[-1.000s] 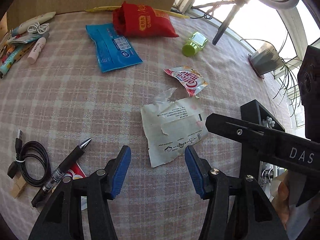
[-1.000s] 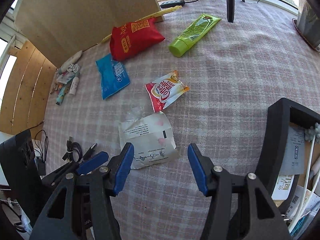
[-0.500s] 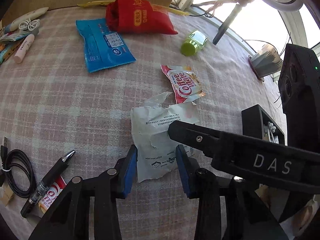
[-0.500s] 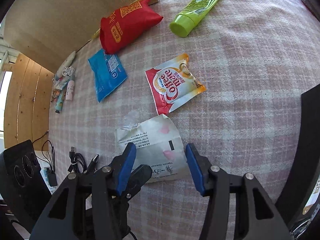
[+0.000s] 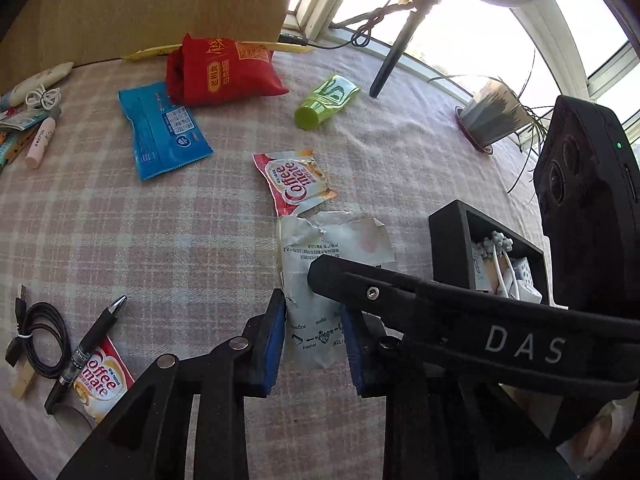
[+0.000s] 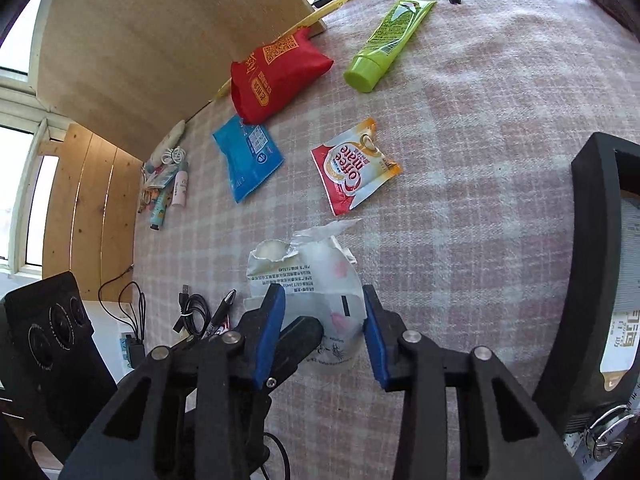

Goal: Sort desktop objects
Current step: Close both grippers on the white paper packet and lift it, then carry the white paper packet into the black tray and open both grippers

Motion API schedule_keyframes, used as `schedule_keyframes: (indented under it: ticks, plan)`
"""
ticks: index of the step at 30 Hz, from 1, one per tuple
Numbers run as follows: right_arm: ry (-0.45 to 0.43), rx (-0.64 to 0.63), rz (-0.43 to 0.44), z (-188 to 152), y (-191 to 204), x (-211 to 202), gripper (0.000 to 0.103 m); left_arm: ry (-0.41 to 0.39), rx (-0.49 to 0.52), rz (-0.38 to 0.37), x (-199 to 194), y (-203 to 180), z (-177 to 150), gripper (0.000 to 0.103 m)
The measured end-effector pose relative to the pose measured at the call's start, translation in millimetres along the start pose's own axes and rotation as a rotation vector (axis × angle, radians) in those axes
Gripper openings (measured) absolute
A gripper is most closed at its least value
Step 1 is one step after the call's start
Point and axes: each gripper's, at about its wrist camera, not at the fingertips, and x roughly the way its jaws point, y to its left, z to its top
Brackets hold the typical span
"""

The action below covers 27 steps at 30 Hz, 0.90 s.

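Observation:
A torn white wrapper [image 5: 336,240] [image 6: 316,272] lies on the pink checked tablecloth [image 5: 120,240], buckled upward. My left gripper [image 5: 314,344] has the wrapper's near end between its blue pads; the jaws are closing and both pads touch it. My right gripper [image 6: 324,328] straddles the wrapper a little farther along, also closing, with the paper domed from pad to pad. One of its black fingers [image 5: 360,288] crosses over the wrapper in the left wrist view. A left finger [image 6: 300,338] sits just inside the right gripper's left pad.
A Coffee-mate sachet [image 5: 298,178] [image 6: 354,168] lies just beyond the wrapper. Farther back are a blue pack [image 5: 164,128], a red bag [image 5: 224,72] and a green tube [image 6: 384,40]. A black box [image 5: 452,240] [image 6: 592,240] stands right; pen [image 5: 86,348] and cable [image 5: 40,340] lie left.
Both grippers have closed in from wide apart onto the white wrapper. The wrapper lay flat before; now it is squeezed narrower and bulges up. The right finger has slid across over it.

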Motion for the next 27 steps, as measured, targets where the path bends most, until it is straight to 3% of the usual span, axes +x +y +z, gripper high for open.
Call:
schedule_keyframes:
  ticks: [9, 27]
  plan:
    - [-0.096, 0.038, 0.004, -21, -30, -70, 0.038, -0.001, 0.129, -0.050, -16, -68, -11, 0.025]
    - [-0.267, 0.232, -0.010, -86, -147, -194, 0.038, 0.073, 0.408, -0.164, -4, -219, -56, 0.025]
